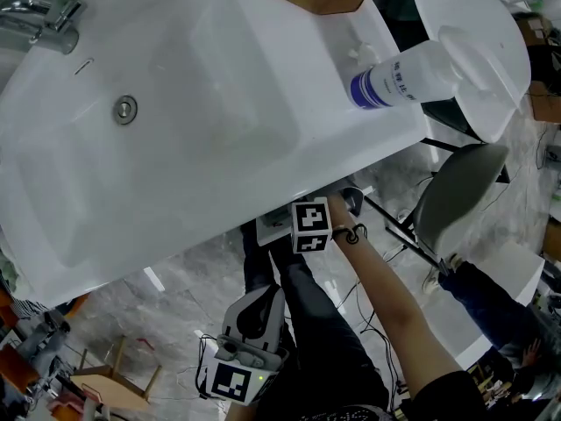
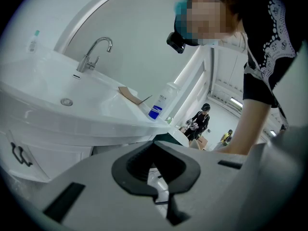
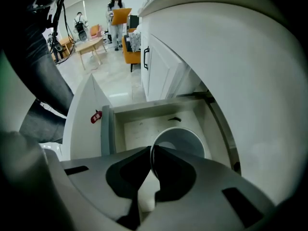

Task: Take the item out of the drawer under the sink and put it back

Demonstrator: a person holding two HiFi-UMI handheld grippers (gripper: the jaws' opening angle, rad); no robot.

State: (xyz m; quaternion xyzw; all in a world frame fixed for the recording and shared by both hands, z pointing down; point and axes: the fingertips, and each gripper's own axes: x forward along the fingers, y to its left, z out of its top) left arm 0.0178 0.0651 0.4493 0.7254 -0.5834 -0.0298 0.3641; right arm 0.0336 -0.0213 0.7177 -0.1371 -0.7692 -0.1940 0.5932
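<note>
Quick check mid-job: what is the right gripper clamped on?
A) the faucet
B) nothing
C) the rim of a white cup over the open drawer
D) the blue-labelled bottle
C: in the right gripper view, the right gripper pinches the rim of the white cup above the open drawer.

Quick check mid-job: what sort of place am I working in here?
Probably a bathroom vanity set up in an open workroom, not a home bathroom: white ceramic washbasin with chrome tap, open white drawer beneath it, and a wooden table with orange chairs beyond.
</note>
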